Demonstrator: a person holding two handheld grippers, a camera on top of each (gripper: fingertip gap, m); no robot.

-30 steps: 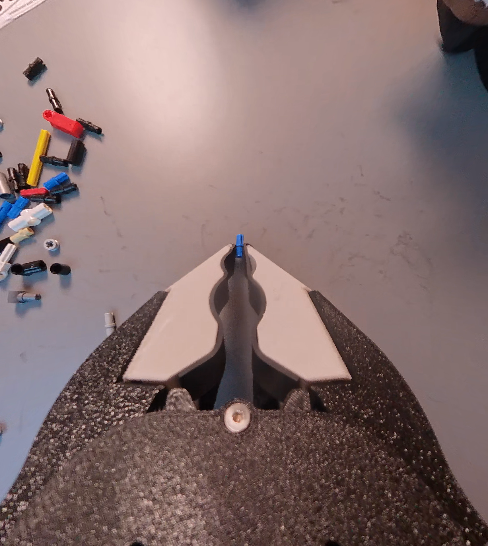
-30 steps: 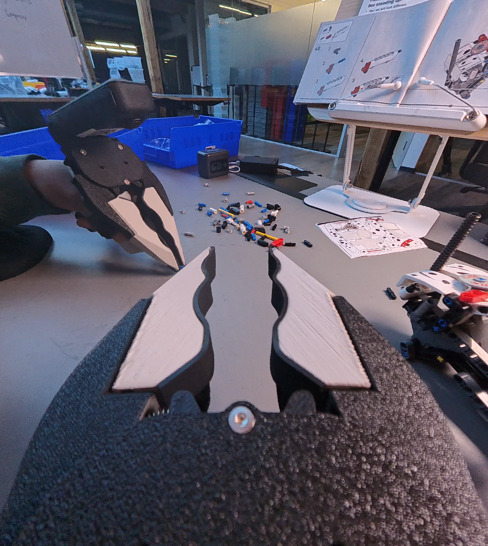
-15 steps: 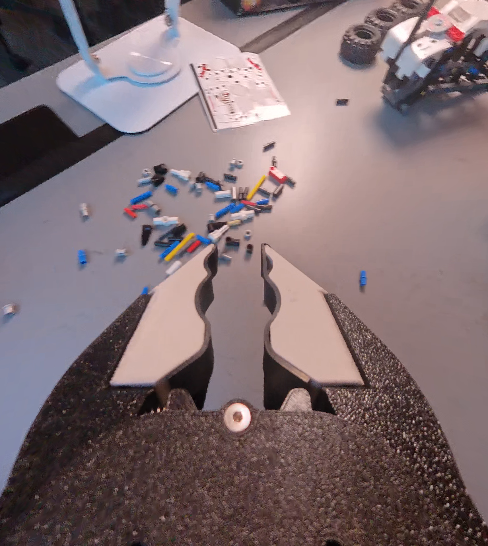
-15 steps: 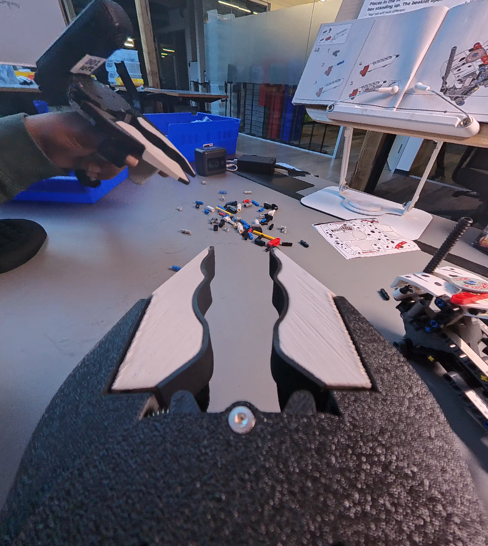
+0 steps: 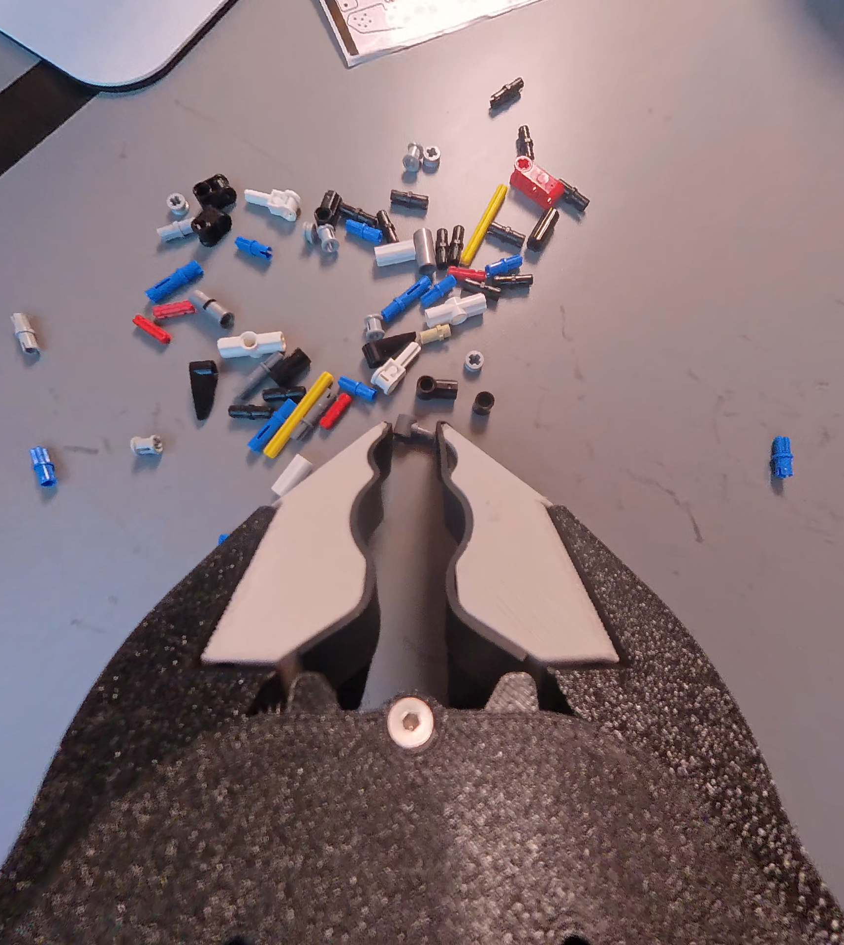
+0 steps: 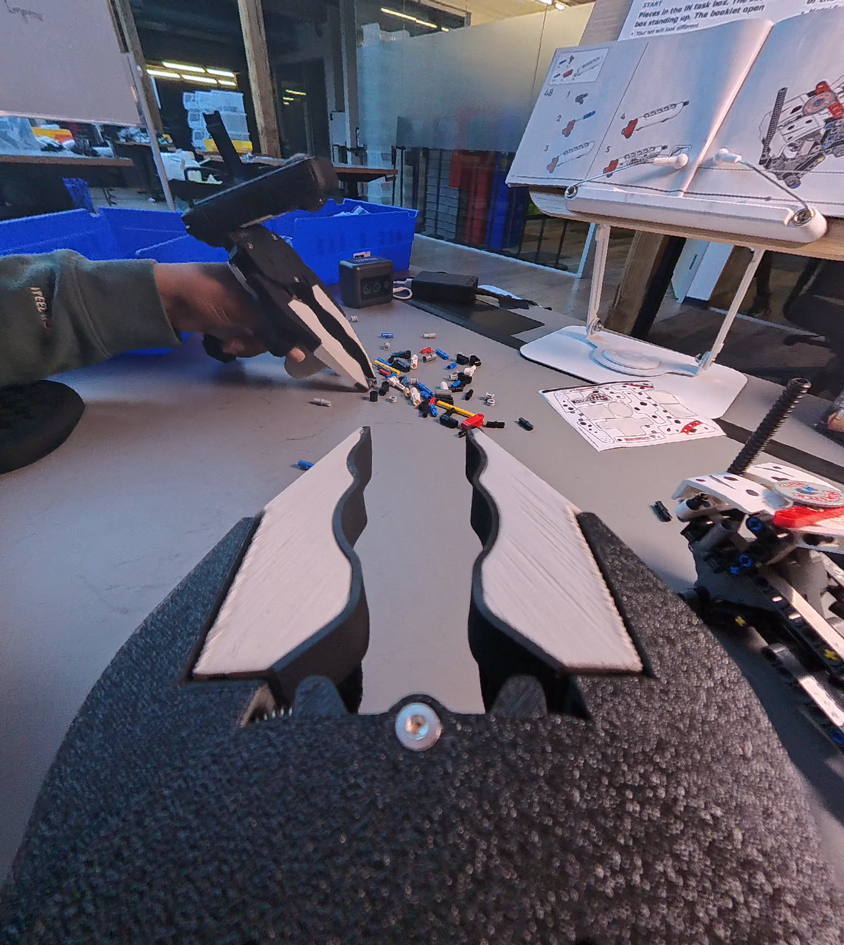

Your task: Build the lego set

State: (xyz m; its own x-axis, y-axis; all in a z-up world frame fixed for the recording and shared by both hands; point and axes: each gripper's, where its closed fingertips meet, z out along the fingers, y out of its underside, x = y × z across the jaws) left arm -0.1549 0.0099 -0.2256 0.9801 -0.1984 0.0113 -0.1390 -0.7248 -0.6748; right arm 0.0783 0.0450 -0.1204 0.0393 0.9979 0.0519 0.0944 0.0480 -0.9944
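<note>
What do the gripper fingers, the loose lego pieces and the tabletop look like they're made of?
Left gripper fingers: probably 3D-printed plastic, matte grey faces with fine layer lines, black edges.

Loose pieces: moulded plastic, judging by the glossy highlights and uniform bright colours.

Tabletop: smooth grey, faintly scuffed and softly reflective; perhaps laminate, but the look leaves it open.

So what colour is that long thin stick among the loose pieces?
Yellow; both long rods are, clearest in the left wrist view.

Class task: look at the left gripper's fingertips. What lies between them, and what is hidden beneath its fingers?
Between the left gripper's tips lies a small grey pin. A white piece pokes out from under one finger; its remainder is covered.
</note>
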